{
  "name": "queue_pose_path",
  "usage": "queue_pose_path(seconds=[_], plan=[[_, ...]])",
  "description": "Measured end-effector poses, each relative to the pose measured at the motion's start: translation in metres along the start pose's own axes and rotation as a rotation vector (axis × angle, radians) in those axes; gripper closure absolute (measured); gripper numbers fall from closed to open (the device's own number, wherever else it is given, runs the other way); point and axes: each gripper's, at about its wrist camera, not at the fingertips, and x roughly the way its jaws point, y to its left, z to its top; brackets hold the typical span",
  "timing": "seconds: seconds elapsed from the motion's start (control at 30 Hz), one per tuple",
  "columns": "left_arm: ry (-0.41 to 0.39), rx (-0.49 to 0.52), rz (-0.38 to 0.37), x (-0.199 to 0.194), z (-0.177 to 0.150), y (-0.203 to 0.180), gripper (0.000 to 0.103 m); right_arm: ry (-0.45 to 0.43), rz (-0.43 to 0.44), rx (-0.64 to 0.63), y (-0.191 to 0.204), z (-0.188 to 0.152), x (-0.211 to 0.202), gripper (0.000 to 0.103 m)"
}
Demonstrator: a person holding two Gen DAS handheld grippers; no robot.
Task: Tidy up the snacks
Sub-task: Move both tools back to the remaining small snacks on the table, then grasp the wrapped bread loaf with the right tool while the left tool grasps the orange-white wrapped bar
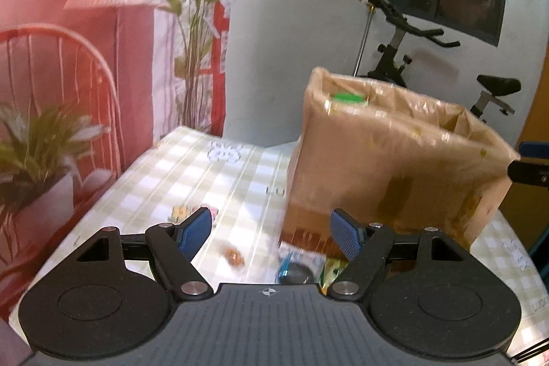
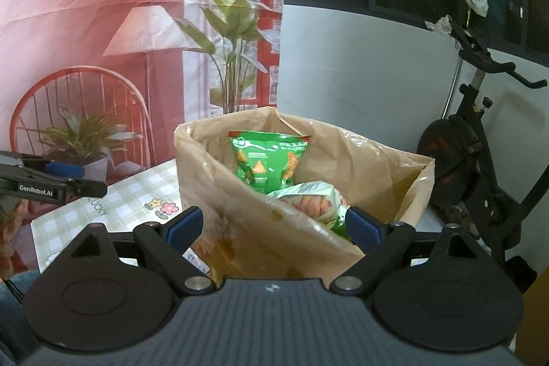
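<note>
A tall brown paper bag stands on the checked tablecloth; it also shows in the right wrist view. Inside it a green chip packet stands upright with a pale snack packet in front of it. My left gripper is open and empty, above small snacks on the table: a brown wrapped one, a blue and dark packet and a yellow-green one. My right gripper is open and empty, just over the bag's near rim.
An exercise bike stands behind the bag at the right. A printed backdrop with a red chair and plants hangs at the left. The left gripper's side shows at the left edge of the right wrist view.
</note>
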Motion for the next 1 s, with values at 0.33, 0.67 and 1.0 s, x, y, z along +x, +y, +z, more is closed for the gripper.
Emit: queue_pose_path(seconds=[0.33, 0.67, 1.0], plan=[[0.064, -0.026, 0.004, 0.008, -0.039, 0.002, 0.025, 0.030, 0.003, 0.039, -0.001, -0.038, 0.003, 0.011], [0.127, -0.045, 0.002, 0.015, -0.066, 0.001, 0.025, 0.086, -0.023, 0.069, -0.008, -0.073, 0.010, 0.011], [0.215, -0.065, -0.011, 0.027, -0.085, 0.000, 0.025, 0.181, -0.021, 0.051, -0.010, -0.114, 0.026, 0.011]])
